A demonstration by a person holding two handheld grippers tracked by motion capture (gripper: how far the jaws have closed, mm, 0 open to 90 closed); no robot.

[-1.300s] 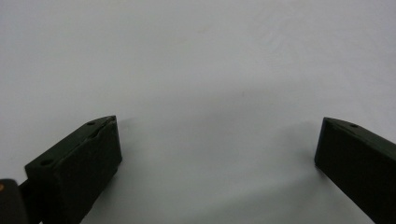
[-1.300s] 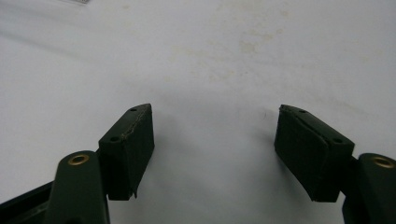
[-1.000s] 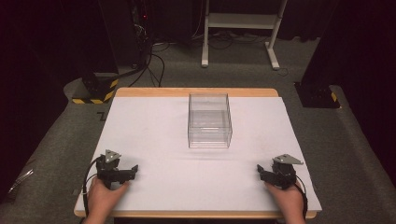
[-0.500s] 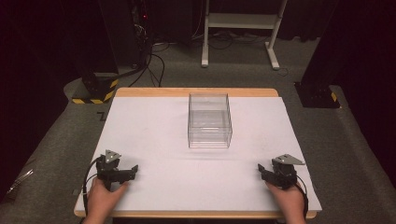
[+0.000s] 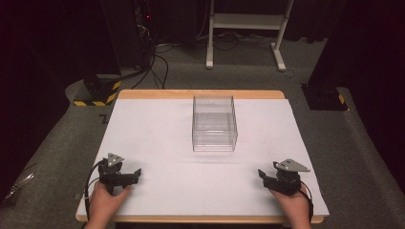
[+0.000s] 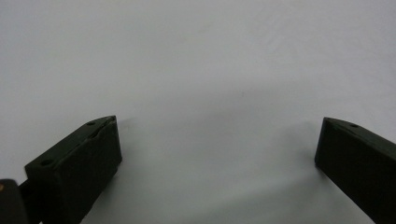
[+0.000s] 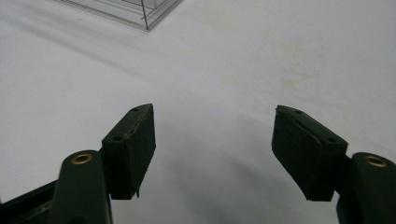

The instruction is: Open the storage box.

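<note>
A clear plastic box (image 5: 214, 124) stands empty on the white table cover (image 5: 157, 129), a little behind the middle. Its near corner also shows at the top of the right gripper view, as the clear box (image 7: 140, 11). My left gripper (image 5: 136, 174) rests near the front left corner of the table, held by a hand. Its jaws stand wide apart over bare white surface, with the left gripper (image 6: 218, 128) holding nothing. My right gripper (image 5: 262, 175) lies near the front right corner. The right gripper (image 7: 212, 114) has its jaws opening, with nothing between them.
The table's wooden edge (image 5: 200, 94) runs along the back. Beyond it on the dark floor are a white stand (image 5: 246, 28), a black and yellow striped base (image 5: 98, 93) at the left with cables, and a black base (image 5: 325, 98) at the right.
</note>
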